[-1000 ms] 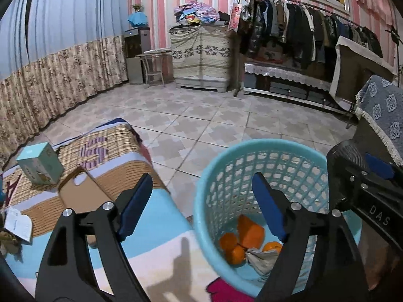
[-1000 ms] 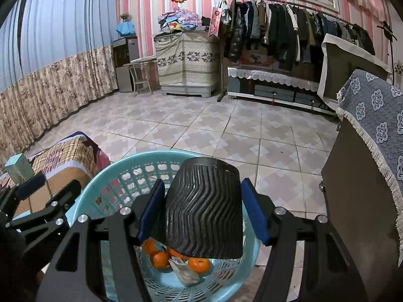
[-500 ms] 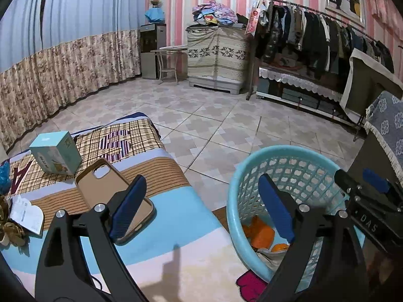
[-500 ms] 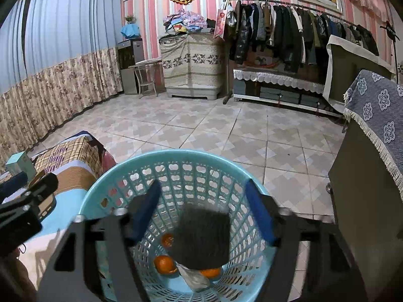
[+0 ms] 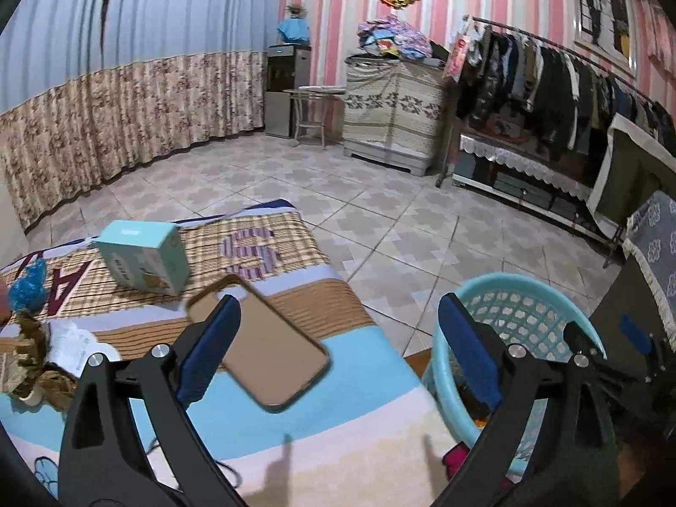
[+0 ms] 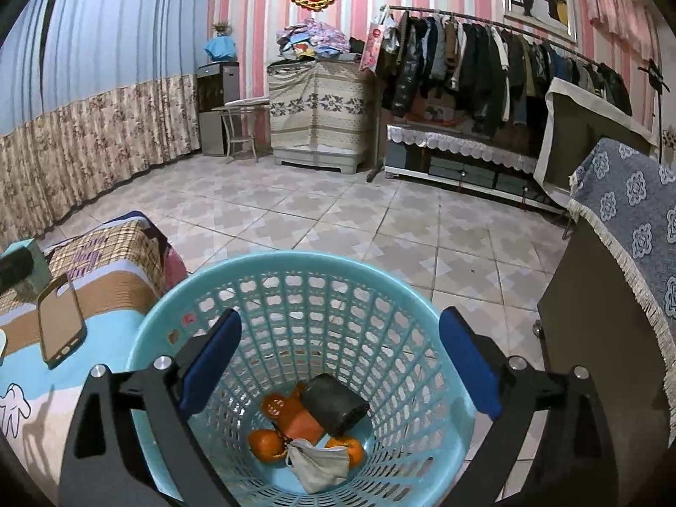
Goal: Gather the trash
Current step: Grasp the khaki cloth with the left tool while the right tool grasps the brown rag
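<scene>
The turquoise mesh basket [image 6: 295,270] stands on the floor beside the bed, and my right gripper [image 6: 341,329] hovers over its mouth. Its jaws are opening, with nothing between them. A black ribbed cup [image 6: 336,401] lies on its side at the bottom, among orange peels [image 6: 264,443] and a crumpled grey wad [image 6: 317,464]. My left gripper [image 5: 338,321] hangs over the striped bedspread [image 5: 338,414]; its jaws are opening and are empty too. A brown phone case [image 5: 270,350] lies just beyond its left finger. The basket [image 5: 528,285] sits at its right.
On the bed lie a teal box [image 5: 143,257], a blue fuzzy thing [image 5: 25,291], a white paper [image 5: 72,338] and a brown scrap [image 5: 25,363]. A dark cabinet with a fringed blue cloth [image 6: 633,232] stands right of the basket. Tiled floor stretches to a clothes rack [image 6: 486,59].
The right gripper opened and the black cup fell from it into the basket. The left gripper swung left from the basket to the bed, its jaws widening a little.
</scene>
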Demonstrator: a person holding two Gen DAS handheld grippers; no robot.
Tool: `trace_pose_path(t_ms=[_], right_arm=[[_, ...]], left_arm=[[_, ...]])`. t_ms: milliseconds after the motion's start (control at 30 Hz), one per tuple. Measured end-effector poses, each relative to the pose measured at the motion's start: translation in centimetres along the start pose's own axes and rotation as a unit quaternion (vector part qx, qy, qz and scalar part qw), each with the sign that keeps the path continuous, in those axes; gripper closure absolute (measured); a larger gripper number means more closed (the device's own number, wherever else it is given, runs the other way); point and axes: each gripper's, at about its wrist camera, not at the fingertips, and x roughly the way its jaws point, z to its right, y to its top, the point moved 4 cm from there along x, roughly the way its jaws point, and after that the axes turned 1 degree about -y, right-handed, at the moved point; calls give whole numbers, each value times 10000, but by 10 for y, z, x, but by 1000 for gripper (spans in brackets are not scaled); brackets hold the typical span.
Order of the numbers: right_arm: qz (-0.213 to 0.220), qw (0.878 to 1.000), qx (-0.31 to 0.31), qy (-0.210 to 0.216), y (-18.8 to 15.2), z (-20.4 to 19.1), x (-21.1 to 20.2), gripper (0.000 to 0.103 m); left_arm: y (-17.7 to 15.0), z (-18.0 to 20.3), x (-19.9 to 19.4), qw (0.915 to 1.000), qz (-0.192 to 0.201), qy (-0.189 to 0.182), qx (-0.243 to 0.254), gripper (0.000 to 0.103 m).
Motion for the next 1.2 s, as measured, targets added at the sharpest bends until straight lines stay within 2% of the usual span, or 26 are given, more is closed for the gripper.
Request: trace_pose_path(t_ms=[100, 167, 300, 400, 567, 633, 833, 967, 1200], right_arm=[[49, 9999, -79, 108, 2, -12, -8, 10], [85, 9997, -136, 207, 3, -23, -15, 10], [134, 9985, -305, 440, 5, -51, -29, 10], [134, 9966, -449, 680, 5, -77, -40, 10], [110, 9923, -619, 1070, 3, -118, -52, 10], [41, 9891, -688, 1303, -2, -138, -56, 10], [-106, 9825, -1003, 1566, -18, -175, -58, 10], [-261, 9792, -1054, 1711, -30, -186, -53, 10], [-449, 9752, -1189, 1811, -41, -215, -41, 10]], left_arm=[[8, -13, -11, 9999, 63, 102, 5, 9], [13, -23, -22, 9994, 147, 296, 62, 6], [17, -57, -39, 9982, 173, 579, 62, 6], [15, -91, -49, 9963, 130, 848, -8, 6], [5, -167, -61, 9916, -45, 1173, -550, 6], [-1, -194, -64, 9885, -92, 1310, -745, 6], [-22, -255, -56, 9778, -399, 1820, -958, 6], [-39, -281, -43, 9742, -607, 1861, -1127, 6], [-50, -283, -18, 9738, -802, 1888, -983, 6]])
